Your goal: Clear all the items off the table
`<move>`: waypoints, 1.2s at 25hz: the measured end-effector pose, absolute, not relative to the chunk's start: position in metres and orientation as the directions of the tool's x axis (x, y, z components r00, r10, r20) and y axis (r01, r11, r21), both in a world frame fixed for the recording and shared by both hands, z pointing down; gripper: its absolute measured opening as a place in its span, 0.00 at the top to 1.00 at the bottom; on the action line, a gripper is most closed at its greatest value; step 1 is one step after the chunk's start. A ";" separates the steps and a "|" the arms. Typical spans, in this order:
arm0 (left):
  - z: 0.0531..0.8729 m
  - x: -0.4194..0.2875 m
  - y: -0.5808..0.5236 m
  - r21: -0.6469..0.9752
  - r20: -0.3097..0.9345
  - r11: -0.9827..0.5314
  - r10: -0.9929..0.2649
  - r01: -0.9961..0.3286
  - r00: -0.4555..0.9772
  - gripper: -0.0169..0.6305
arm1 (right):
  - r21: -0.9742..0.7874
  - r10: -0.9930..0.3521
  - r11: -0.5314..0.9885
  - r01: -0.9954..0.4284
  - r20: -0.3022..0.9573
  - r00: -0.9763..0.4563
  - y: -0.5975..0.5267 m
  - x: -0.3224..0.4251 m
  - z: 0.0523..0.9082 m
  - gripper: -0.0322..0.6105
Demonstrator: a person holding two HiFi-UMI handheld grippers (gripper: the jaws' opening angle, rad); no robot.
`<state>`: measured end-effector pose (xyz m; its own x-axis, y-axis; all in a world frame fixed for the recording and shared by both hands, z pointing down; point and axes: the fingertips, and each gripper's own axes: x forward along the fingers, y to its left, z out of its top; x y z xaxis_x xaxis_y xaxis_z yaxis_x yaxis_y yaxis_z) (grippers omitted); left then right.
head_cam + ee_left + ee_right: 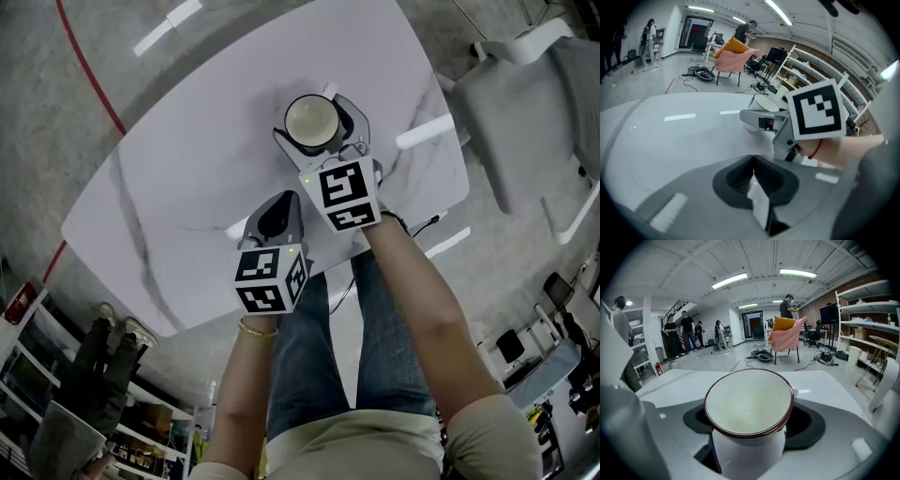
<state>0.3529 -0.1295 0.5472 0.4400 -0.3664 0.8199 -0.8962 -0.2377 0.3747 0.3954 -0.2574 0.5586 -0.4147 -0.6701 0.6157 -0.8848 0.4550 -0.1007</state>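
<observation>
The cup (pixel 310 118) stands upper centre on the tabletop (pixel 178 187), between the right gripper's (pixel 323 131) wide-open jaws, ungripped. The left gripper's (pixel 277 217) jaws are shut and empty. The cup is probably light, stiff, slick and breakable, so grip its body below the rim.

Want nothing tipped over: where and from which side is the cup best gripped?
Grip the cup across its round wall below the rim, from the person's side, slanting down, where the open right gripper straddles it. It stands upright on the table, mouth up, so a side grip should keep it level.
</observation>
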 end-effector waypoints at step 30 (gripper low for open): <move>0.514 0.494 -0.143 0.382 0.791 -0.448 -0.294 -0.809 0.536 0.96 | -0.096 -0.769 0.106 -0.990 0.623 -0.143 -0.216 0.597 0.506 0.32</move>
<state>0.4942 -0.1434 0.5140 0.5364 -0.2940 0.7911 -0.8086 -0.4476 0.3819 0.5972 -0.2165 0.5058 -0.1432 -0.7691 0.6229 -0.9897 0.1063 -0.0962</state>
